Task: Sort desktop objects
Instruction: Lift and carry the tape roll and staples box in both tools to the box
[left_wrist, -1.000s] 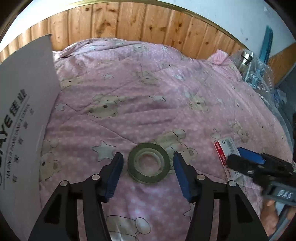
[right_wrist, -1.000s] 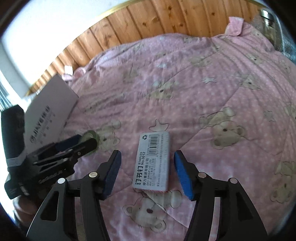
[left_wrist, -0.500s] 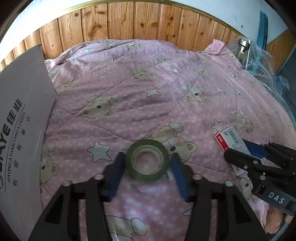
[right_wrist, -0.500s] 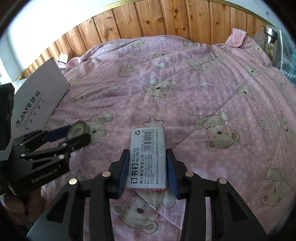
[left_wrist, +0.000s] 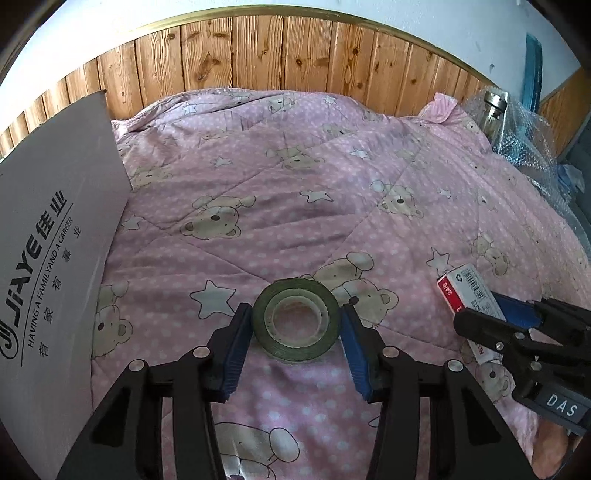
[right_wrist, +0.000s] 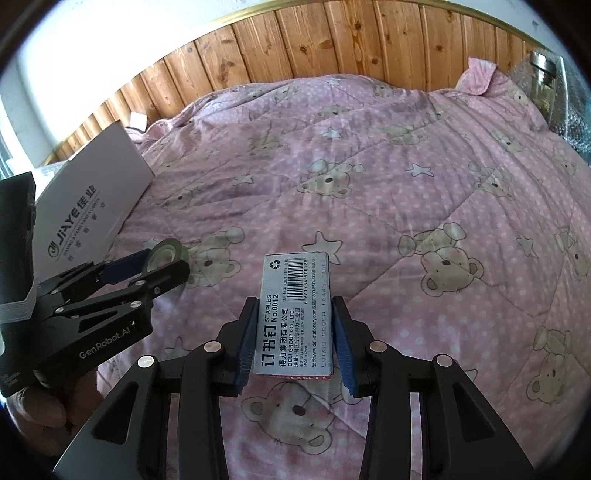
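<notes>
A dark green roll of tape (left_wrist: 295, 319) is clamped between the blue pads of my left gripper (left_wrist: 294, 309), just above the pink bear-print quilt (left_wrist: 295, 206). My right gripper (right_wrist: 295, 301) is shut on a grey box of staples (right_wrist: 295, 310) with a red edge, held flat a little off the quilt (right_wrist: 406, 184). The left wrist view shows the right gripper (left_wrist: 480, 314) at the right edge with the staples box (left_wrist: 465, 288) sticking out of it. From the right wrist camera, the left gripper (right_wrist: 162, 264) with the tape (right_wrist: 166, 253) is at the left.
A white carton printed JIAYE (left_wrist: 48, 258) stands along the quilt's left side, also in the right wrist view (right_wrist: 92, 206). A glass bottle with a metal cap (left_wrist: 495, 110) sits in bubble wrap at the far right. Wooden panelling (left_wrist: 295, 55) runs behind. A hand (right_wrist: 48, 406) holds the left gripper.
Both grippers went from open to shut, the left on the tape and the right on the staples box. Both have since risen slightly, and more of the wooden panelling shows.
</notes>
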